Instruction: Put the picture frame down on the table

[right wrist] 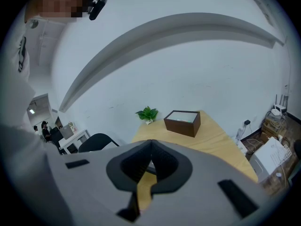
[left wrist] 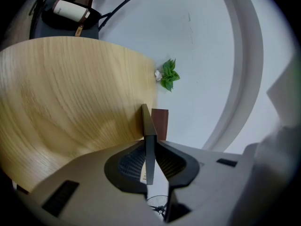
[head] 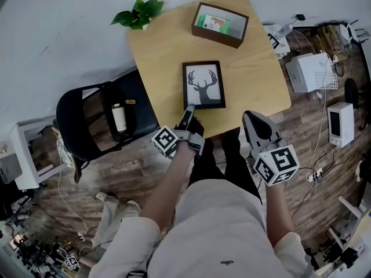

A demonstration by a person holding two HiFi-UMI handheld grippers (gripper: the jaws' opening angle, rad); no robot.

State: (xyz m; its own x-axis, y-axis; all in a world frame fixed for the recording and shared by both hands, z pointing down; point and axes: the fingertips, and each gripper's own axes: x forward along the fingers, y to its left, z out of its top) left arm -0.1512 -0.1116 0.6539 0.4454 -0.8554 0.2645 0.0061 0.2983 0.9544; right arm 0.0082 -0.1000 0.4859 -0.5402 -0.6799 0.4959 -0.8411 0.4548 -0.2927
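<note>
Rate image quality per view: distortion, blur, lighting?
Head view: sharp, even light, fisheye bows the table edges. Left gripper view: strong barrel distortion, dark corners, picture frame edge-on and slightly soft. Right gripper view: wall ledge bowed, dark vignette.

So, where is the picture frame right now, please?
Head view: the picture frame is at the near centre of the wooden table, its near edge held by the left gripper, brown box beyond.
</note>
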